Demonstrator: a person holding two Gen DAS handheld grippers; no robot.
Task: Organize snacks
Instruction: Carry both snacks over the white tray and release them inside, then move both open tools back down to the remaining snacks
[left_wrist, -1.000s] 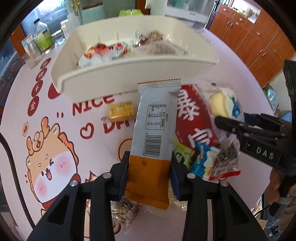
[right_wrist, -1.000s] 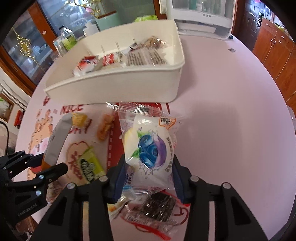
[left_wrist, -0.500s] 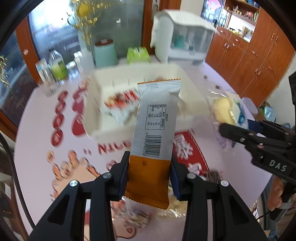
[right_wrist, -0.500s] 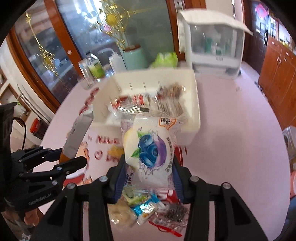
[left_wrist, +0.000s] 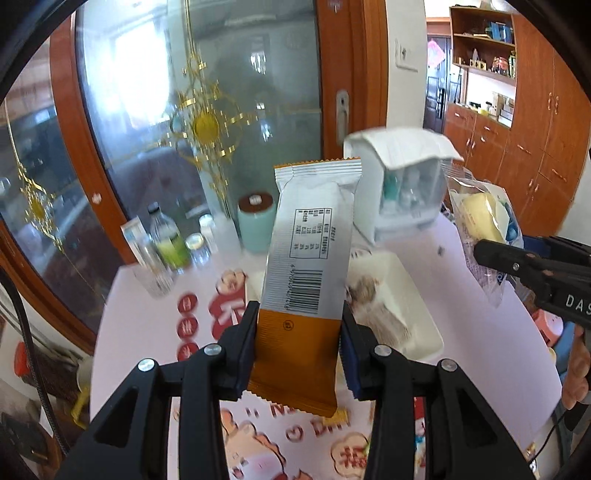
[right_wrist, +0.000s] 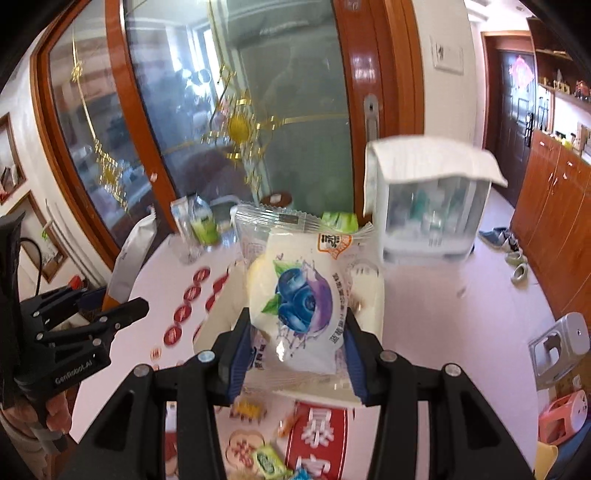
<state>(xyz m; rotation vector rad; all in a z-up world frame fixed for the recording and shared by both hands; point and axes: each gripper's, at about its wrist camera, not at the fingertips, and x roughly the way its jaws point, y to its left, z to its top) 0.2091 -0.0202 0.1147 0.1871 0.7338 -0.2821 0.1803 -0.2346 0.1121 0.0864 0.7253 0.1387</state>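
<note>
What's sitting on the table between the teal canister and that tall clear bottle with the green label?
Two small clear jars, seen in the left wrist view between the teal canister and the green-labelled bottle.

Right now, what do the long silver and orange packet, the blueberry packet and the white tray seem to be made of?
Long packet: probably foil-lined plastic film; matt silver sheen, crimped serrated ends.
Blueberry packet: thin glossy plastic film, clear at the wrinkled edges, printed in the middle.
White tray: looks like rigid moulded plastic, smooth with a thick rounded rim, though blurred.

A frosted glass door (right_wrist: 295, 122) with gold ornament and a wooden frame stands behind the pink surface (right_wrist: 443, 314), with brown wooden cabinets (left_wrist: 517, 147) along the sunlit right wall.
</note>
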